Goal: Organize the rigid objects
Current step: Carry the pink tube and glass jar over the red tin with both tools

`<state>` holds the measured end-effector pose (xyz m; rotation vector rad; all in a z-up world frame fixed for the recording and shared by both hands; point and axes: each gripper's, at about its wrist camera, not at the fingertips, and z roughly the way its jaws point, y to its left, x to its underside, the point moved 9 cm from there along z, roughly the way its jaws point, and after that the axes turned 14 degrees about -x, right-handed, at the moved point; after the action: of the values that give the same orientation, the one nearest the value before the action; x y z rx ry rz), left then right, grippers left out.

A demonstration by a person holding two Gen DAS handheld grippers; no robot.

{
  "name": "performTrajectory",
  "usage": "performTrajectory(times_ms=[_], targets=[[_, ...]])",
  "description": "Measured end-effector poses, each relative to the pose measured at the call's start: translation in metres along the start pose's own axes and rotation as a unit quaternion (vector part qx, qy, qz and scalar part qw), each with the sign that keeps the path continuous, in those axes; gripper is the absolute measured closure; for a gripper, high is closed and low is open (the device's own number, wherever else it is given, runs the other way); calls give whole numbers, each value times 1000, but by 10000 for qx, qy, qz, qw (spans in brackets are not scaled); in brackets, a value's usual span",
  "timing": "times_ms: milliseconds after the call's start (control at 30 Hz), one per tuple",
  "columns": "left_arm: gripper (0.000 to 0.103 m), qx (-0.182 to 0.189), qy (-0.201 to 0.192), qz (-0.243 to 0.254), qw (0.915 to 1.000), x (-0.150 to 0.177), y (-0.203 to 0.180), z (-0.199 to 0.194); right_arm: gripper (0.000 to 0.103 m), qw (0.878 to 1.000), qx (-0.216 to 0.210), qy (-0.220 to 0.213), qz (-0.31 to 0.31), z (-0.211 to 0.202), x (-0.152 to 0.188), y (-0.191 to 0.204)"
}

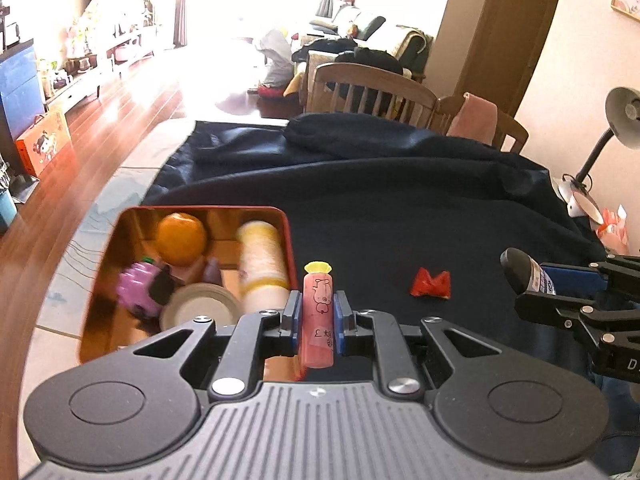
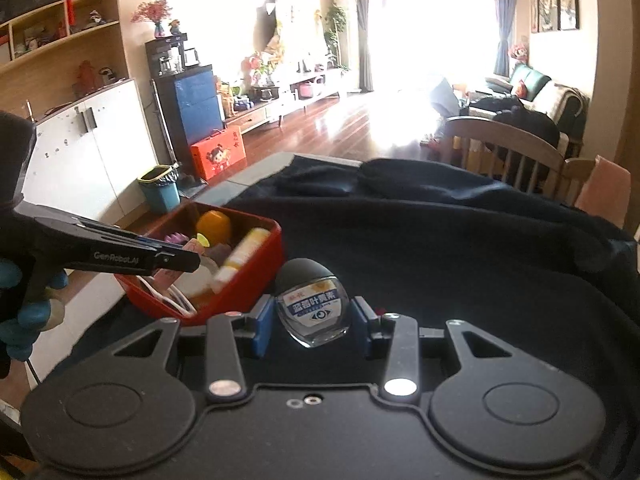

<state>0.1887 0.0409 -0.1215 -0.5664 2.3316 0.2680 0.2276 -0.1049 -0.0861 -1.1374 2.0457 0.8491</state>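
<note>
My left gripper [image 1: 317,314] is shut on a pink tube with a yellow cap [image 1: 318,312], held upright just right of the red tin [image 1: 290,236]. The tin holds an orange [image 1: 180,238], a cream bottle [image 1: 264,264], a purple toy [image 1: 138,286] and a tape roll [image 1: 200,306]. My right gripper [image 2: 312,320] is shut on a small clear bottle with a black cap and blue label [image 2: 312,304], right of the tin [image 2: 248,292]. The right gripper also shows at the left wrist view's right edge [image 1: 560,292]. The left gripper shows over the tin [image 2: 176,260].
A dark blue cloth [image 1: 400,208] covers the table. A red wrapper [image 1: 431,283] lies on it right of the tube. A desk lamp [image 1: 622,120] stands at the right. Wooden chairs [image 1: 372,92] stand behind the table.
</note>
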Motion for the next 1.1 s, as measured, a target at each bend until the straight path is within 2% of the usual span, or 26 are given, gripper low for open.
performTrajectory(times_ms=[433, 700, 933, 1100], targets=[[87, -82, 94, -122, 9998, -12, 71, 17, 63, 9998, -89, 95, -138, 54, -26, 52], [87, -151, 216, -80, 9996, -14, 110, 35, 63, 9996, -76, 248, -112, 90, -29, 73], [87, -118, 323, -43, 9994, -20, 137, 55, 63, 9989, 2, 457, -96, 127, -30, 87], [87, -90, 361, 87, 9993, -27, 142, 74, 63, 9981, 78, 600, -69, 150, -29, 92]])
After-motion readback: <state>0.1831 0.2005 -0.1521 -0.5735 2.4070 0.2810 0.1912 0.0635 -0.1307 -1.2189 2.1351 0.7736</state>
